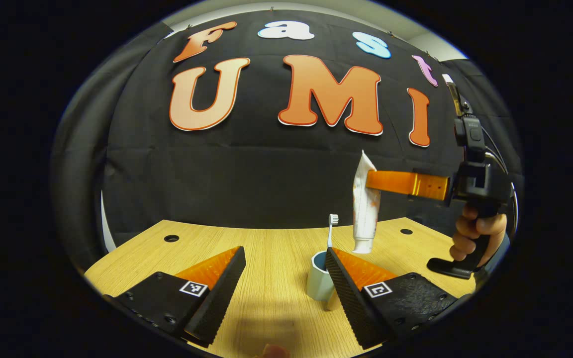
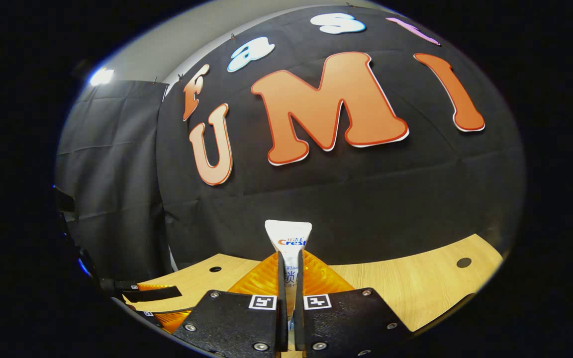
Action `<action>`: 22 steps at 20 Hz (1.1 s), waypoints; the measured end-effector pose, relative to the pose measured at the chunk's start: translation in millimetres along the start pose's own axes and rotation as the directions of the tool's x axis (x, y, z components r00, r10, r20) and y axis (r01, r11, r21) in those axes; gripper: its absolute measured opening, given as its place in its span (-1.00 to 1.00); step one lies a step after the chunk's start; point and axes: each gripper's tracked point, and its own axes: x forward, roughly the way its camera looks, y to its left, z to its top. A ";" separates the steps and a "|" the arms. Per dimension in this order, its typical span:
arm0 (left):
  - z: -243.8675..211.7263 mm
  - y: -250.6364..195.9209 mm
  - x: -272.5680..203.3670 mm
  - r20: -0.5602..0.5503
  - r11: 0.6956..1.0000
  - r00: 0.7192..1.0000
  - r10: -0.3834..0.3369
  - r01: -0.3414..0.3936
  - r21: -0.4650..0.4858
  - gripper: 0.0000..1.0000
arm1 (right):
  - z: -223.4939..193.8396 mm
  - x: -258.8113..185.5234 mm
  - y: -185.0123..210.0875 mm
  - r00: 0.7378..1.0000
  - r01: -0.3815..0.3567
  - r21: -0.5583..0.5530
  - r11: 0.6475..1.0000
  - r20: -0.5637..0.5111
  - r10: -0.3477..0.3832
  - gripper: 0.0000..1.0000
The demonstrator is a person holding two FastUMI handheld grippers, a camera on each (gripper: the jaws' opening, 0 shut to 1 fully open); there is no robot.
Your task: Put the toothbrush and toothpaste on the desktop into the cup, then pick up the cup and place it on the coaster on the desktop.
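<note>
Against the black cloth wall, over the wooden bench [image 1: 276,248], the right claw [image 2: 290,278] grips the toothpaste [image 1: 364,204] upright, cap down, hanging just beside and above the cup [image 1: 319,281]. The left claw [image 1: 284,278] gapes open and empty near the cup, where the toothbrush [image 1: 332,229] already stands. The cap may catch the rim or brush and tip the cup. Its far side hides behind a finger; I can't make out the coaster.

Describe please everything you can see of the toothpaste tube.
The toothpaste tube is white, soft-looking plastic with red-orange print. It hangs upright in the air, flat crimped end up, cap end down, above the wooden desk and just behind the cup. The right gripper holds it near the upper part, jaws pressed on both flat sides. Nothing else touches it.
</note>
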 end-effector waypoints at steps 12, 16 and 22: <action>-24.6 23.8 0.1 -0.056 0.998 0.998 0.042 -0.044 -0.042 0.96 | -50.8 28.9 16.1 0.999 -0.010 -0.132 0.991 -0.044 0.004 -0.89; -34.0 22.9 0.5 -0.080 0.997 0.996 0.039 -0.044 -0.060 0.96 | -64.2 23.5 15.9 0.998 0.004 -0.181 0.983 -0.055 -0.015 -0.88; -44.6 12.2 -1.9 -0.118 0.997 0.993 0.016 -0.026 -0.079 0.96 | -76.8 12.4 14.0 0.994 0.023 -0.214 0.976 -0.101 -0.045 -0.72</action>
